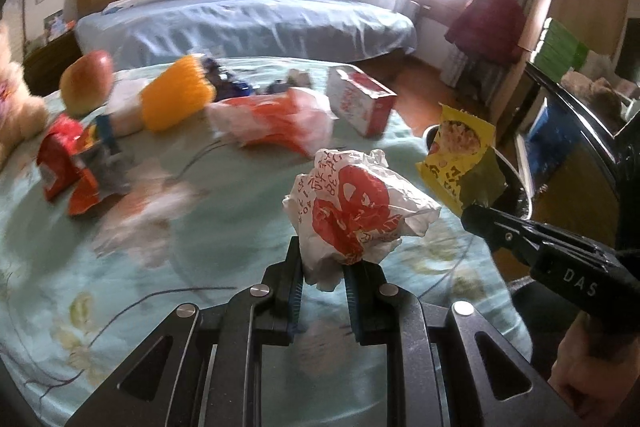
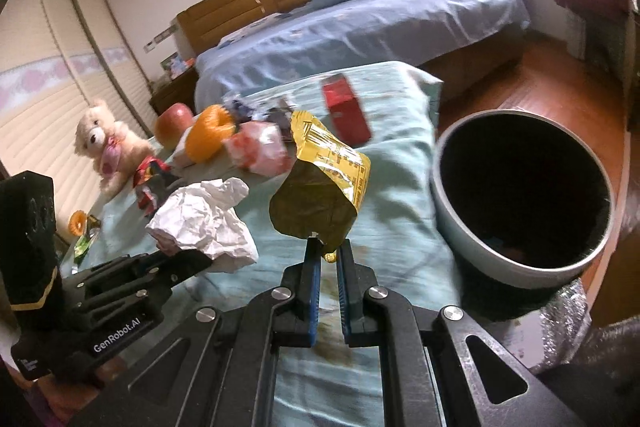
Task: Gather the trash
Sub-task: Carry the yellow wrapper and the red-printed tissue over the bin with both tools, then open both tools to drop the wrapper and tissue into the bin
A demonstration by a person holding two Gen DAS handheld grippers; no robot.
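Two bits of trash are in hand. Left gripper (image 1: 322, 277) is clamped on a crumpled white paper wrapper w/ red print (image 1: 352, 211), pinched at its lower edge, ball held up over the pale green floral bedspread (image 1: 200, 235). Right gripper (image 2: 329, 255) is closed narrow on the bottom corner of a yellow foil snack packet (image 2: 320, 187), which stands up above the fingers.

Handling, my guess: both v. light and soft. The paper ball crushes easily, so a grip on any fold works, but a thin edge could tear or slip out. The foil packet is slick and floppy; a corner pinch looks marginal, and a hold nearer the middle would prob. be safer.

The grey-rimmed round bin w/ dark inside (image 2: 520, 259) sits just right of the bedspread's edge, near the packet, mouth open and nothing over it. Seems the drop-off spot.

More trash lies further back on the spread: a red crumpled snack bag (image 1: 64, 167), a white and orange plastic bag (image 1: 276, 123), a red and white carton (image 1: 360, 99). Also a red-yellow apple (image 1: 86, 81), an orange ribbed cup-shaped thing (image 1: 176, 97) and a cream teddy bear (image 2: 108, 143), prob. not trash. The two grippers are close together, so they could bump en route to the bin.
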